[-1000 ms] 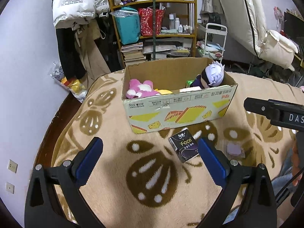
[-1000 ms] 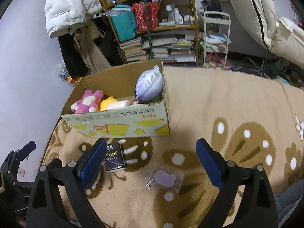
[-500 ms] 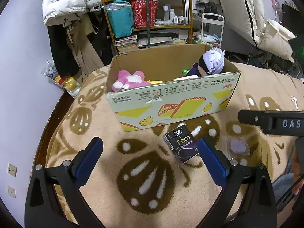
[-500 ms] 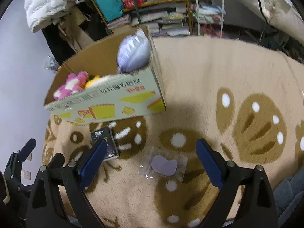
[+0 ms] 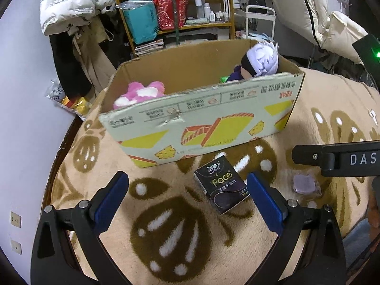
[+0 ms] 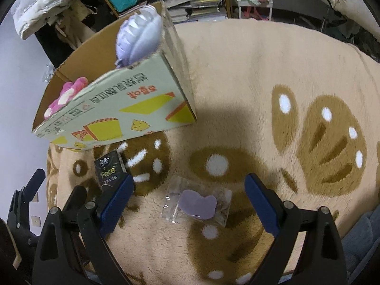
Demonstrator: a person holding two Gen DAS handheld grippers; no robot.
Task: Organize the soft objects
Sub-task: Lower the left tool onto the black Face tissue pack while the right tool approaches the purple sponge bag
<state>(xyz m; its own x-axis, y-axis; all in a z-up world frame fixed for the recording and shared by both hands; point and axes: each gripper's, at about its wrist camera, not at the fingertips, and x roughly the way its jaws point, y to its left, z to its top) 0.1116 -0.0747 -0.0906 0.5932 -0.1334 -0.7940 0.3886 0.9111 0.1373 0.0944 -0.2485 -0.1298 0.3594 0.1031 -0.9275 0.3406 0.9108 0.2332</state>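
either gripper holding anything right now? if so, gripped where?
Nothing held. Left gripper is open over the blanket, the black tissue pack lying free between its fingers. Right gripper is open around the bagged purple pad, not touching it.

A thick, fuzzy beige blanket with brown plush patterns [image 6: 249,76] is seen, its pile soft and matt. The open corrugated cardboard box with yellow printed panels [image 5: 213,123] is shown matt, with a rough, torn upper edge. A fluffy pink plush toy [image 5: 140,93] and a doll with a pale lilac cloth head [image 5: 263,59] are seen inside it. The small black tissue pack [image 5: 223,187] is wrapped in glossy film. A lilac pad is enclosed in a clear, shiny, crinkled plastic pouch [image 6: 197,204].
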